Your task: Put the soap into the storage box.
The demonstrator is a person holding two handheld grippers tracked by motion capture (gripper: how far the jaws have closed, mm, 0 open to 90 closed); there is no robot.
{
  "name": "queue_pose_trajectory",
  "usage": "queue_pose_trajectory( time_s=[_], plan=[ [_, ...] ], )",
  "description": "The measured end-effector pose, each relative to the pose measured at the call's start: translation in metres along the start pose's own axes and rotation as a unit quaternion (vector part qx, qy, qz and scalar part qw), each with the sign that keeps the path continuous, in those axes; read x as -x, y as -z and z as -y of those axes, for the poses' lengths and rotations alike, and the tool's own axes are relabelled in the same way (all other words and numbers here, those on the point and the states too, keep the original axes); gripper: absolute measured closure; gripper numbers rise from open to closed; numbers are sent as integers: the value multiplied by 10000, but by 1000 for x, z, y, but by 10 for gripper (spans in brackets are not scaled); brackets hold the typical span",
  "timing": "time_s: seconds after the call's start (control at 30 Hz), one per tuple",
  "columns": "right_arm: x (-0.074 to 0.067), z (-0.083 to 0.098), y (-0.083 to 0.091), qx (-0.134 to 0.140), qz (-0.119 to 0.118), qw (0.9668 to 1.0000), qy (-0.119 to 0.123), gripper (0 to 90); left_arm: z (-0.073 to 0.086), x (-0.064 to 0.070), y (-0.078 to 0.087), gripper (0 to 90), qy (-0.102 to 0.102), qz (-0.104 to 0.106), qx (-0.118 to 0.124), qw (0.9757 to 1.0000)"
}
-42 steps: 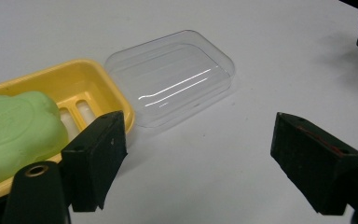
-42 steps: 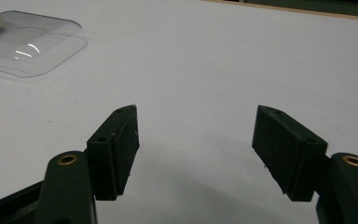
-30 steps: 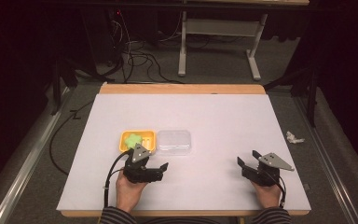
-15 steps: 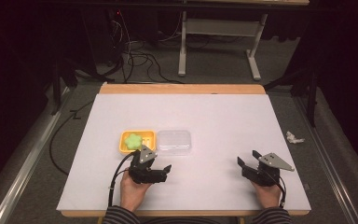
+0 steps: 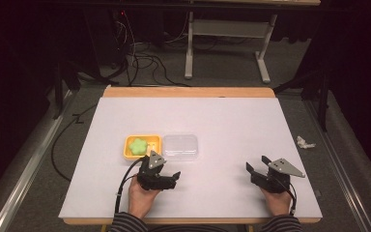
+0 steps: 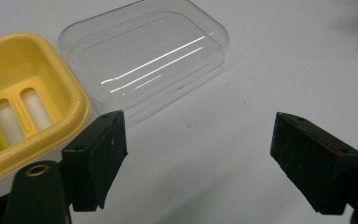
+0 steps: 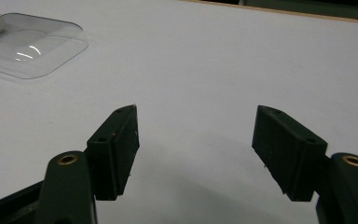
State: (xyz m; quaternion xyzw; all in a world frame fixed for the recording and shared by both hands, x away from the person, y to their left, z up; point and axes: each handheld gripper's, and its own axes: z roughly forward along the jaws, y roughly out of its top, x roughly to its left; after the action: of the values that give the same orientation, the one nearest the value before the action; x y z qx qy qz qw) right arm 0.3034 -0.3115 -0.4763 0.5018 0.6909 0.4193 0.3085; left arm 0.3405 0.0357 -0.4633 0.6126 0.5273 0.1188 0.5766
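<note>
A yellow soap dish (image 5: pixel 143 146) holds a green flower-shaped soap (image 5: pixel 137 145) on the white table. Right beside it lies a clear plastic lid (image 5: pixel 179 146), flat on the table. My left gripper (image 5: pixel 166 175) stands open just in front of the dish and lid, nothing between its jaws. In the left gripper view (image 6: pixel 198 161) the lid (image 6: pixel 144 58) and the dish (image 6: pixel 25 102) lie just ahead. My right gripper (image 5: pixel 257 166) is open near the front right of the table; in its own view (image 7: pixel 196 149) the lid (image 7: pixel 28 46) sits far off at the left.
The white table top (image 5: pixel 222 121) has a wooden strip (image 5: pixel 188 92) along its far edge. A crumpled white scrap (image 5: pixel 305 142) lies on the floor right of the table. Cables and a desk frame (image 5: pixel 227 34) stand on the floor beyond.
My left gripper has shifted a little to the right and toward the person, turning more toward the clear lid. The right gripper has stayed put.
</note>
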Motion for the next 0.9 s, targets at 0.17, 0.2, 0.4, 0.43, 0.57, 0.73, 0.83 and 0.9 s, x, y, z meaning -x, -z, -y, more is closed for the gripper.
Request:
queue_pose_trajectory(
  time_s=[0.17,0.2,0.4,0.43,0.57,0.73,0.83,0.9],
  plan=[
    [0,0,0,9,4,10000,9,322,2,0,-2,191,25,5,-1,10000],
    [0,0,0,9,6,10000,10,322,2,0,-3,192,49,1,-9,10000],
    [0,0,0,10,6,10000,11,322,7,-2,-5,192,66,-32,-37,10000],
    [0,0,0,10,6,10000,11,322,7,-2,-5,192,66,-32,-37,10000],
    [0,0,0,4,6,10000,10,322,8,-3,-7,192,57,-48,-40,10000],
    [0,0,0,12,15,10000,0,321,13,-5,-10,190,8,-13,-35,10000],
    [0,0,0,12,18,10000,-2,321,15,-6,-11,190,0,-43,-19,10000],
    [0,0,0,10,17,10000,-1,322,17,-7,-12,191,-22,-66,-3,10000]
  ],
)
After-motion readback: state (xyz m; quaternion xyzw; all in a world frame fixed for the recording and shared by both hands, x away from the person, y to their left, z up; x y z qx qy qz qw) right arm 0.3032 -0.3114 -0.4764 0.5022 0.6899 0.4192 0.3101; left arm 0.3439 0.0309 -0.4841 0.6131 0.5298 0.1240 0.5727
